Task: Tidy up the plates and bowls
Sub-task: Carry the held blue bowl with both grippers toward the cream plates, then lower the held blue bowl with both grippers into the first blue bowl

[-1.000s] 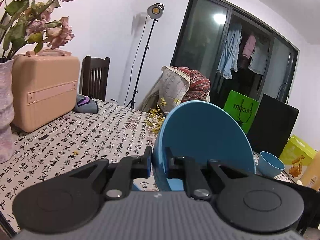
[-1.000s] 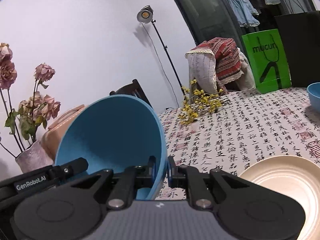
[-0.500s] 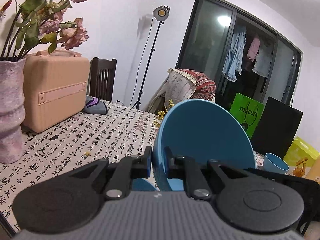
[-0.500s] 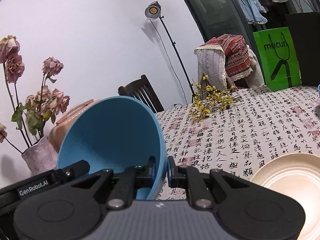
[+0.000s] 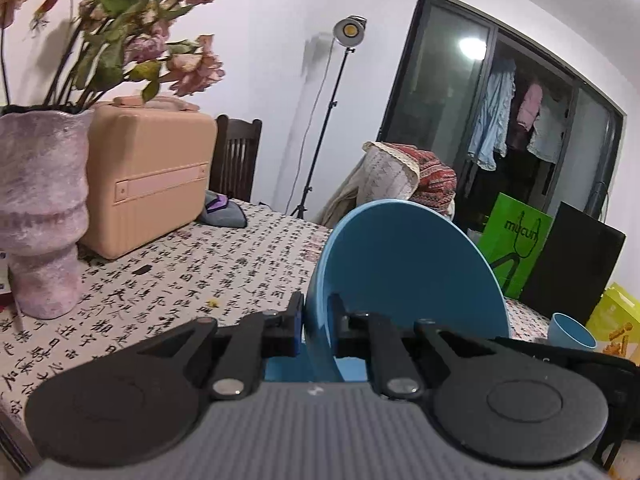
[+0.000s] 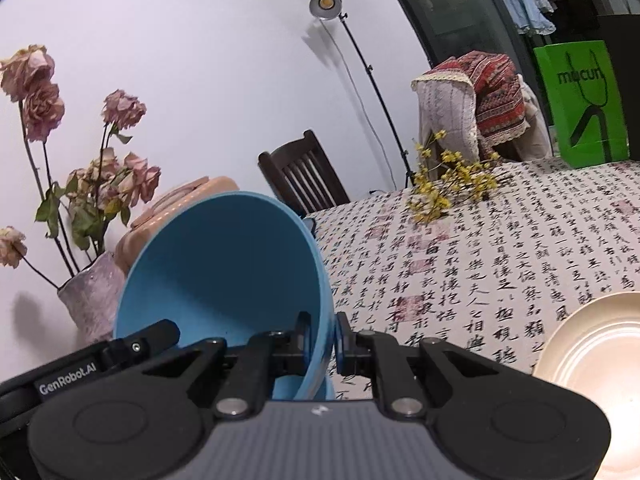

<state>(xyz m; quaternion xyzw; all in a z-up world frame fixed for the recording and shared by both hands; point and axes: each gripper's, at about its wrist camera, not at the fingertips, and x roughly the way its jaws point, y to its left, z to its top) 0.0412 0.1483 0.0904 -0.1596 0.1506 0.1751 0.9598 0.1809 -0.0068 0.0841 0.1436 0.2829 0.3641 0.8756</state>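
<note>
A large blue bowl (image 5: 404,276) is held up off the table by both grippers, one on each side of its rim. My left gripper (image 5: 316,328) is shut on the rim's left edge. My right gripper (image 6: 322,340) is shut on the opposite edge of the same blue bowl (image 6: 224,268). The left gripper's body (image 6: 100,356) shows at the lower left of the right wrist view. A cream plate (image 6: 600,364) lies on the table at the right. A small blue cup (image 5: 570,332) stands at the far right.
A purple vase (image 5: 40,216) of dried roses and a peach case (image 5: 148,176) stand on the left of the patterned tablecloth (image 6: 500,248). Yellow flowers (image 6: 448,184), a green bag (image 5: 516,244), a black box (image 5: 576,264), a yellow box (image 5: 616,320) and a dark chair (image 6: 304,176) lie beyond.
Both grippers have carried the blue bowl to the left, towards the vase and the case, which now look larger and nearer. Both grips are unchanged.
</note>
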